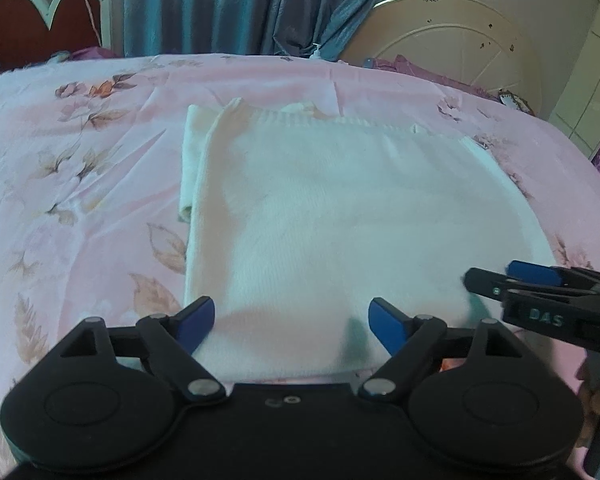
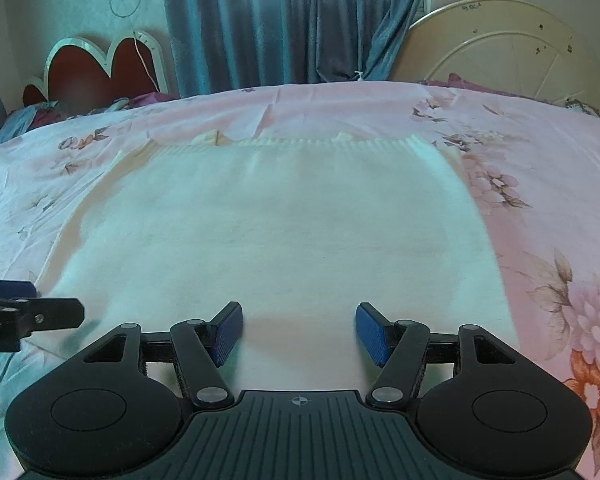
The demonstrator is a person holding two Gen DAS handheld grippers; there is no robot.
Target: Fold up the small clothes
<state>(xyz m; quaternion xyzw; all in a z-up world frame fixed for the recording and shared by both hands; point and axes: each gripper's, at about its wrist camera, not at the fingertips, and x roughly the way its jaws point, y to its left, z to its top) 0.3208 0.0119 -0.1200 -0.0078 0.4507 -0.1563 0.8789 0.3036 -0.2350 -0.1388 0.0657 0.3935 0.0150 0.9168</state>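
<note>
A white knitted garment (image 1: 340, 216) lies folded flat on the pink flowered bed sheet (image 1: 80, 152), its ribbed hem at the far side. My left gripper (image 1: 292, 322) stands open over the garment's near edge, blue pads wide apart with nothing pinched between them. My right gripper (image 2: 299, 330) is open too, hovering above the garment (image 2: 280, 232) near its front edge. In the left wrist view the right gripper (image 1: 516, 280) pokes in from the right over the cloth's near right corner. The left gripper's fingers (image 2: 28, 312) enter the right wrist view at the left edge.
The bed sheet (image 2: 540, 184) spreads on all sides of the garment. A red heart-shaped headboard (image 2: 100, 68) stands far left, blue curtains (image 2: 280, 20) hang behind, and a cream round board (image 2: 500, 48) leans at the far right.
</note>
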